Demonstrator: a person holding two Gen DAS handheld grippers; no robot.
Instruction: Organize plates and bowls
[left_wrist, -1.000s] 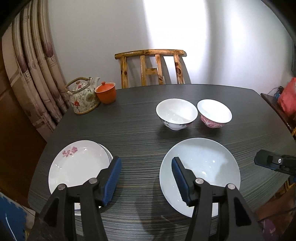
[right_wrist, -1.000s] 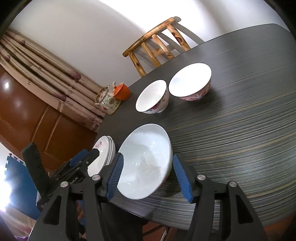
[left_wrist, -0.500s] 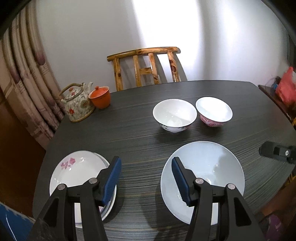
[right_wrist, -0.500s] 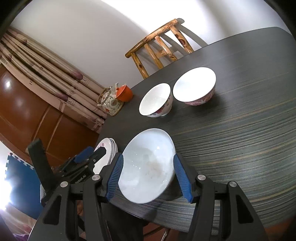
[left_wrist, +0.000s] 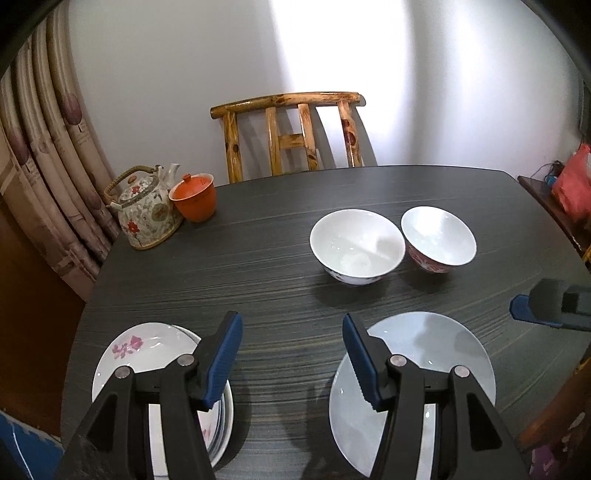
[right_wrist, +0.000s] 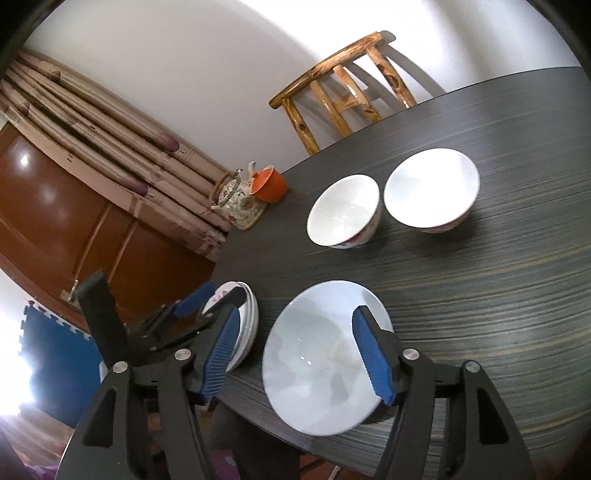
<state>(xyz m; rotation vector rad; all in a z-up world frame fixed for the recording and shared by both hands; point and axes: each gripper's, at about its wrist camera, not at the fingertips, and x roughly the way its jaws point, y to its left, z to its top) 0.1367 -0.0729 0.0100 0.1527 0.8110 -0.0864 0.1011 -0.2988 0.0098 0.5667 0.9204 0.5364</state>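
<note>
A pale blue plate (left_wrist: 424, 354) lies at the table's near edge, also in the right wrist view (right_wrist: 321, 354). A stack of white flowered plates (left_wrist: 147, 354) sits at the near left, also in the right wrist view (right_wrist: 247, 314). Two bowls stand further back: a white one (left_wrist: 356, 245) and a pink-patterned one (left_wrist: 437, 240). My left gripper (left_wrist: 291, 358) is open and empty above the table between the stack and the blue plate. My right gripper (right_wrist: 295, 354) is open and empty, its right finger over the blue plate.
A flowered teapot (left_wrist: 146, 210) and an orange lidded cup (left_wrist: 194, 195) stand at the far left corner of the dark table (left_wrist: 277, 266). A wooden chair (left_wrist: 291, 133) stands behind the table. Curtains (left_wrist: 44, 158) hang at the left.
Both grippers have drawn back toward the near edge of the table, so the plates and bowls look further away. Both stay open and empty. Nothing on the table moved.
</note>
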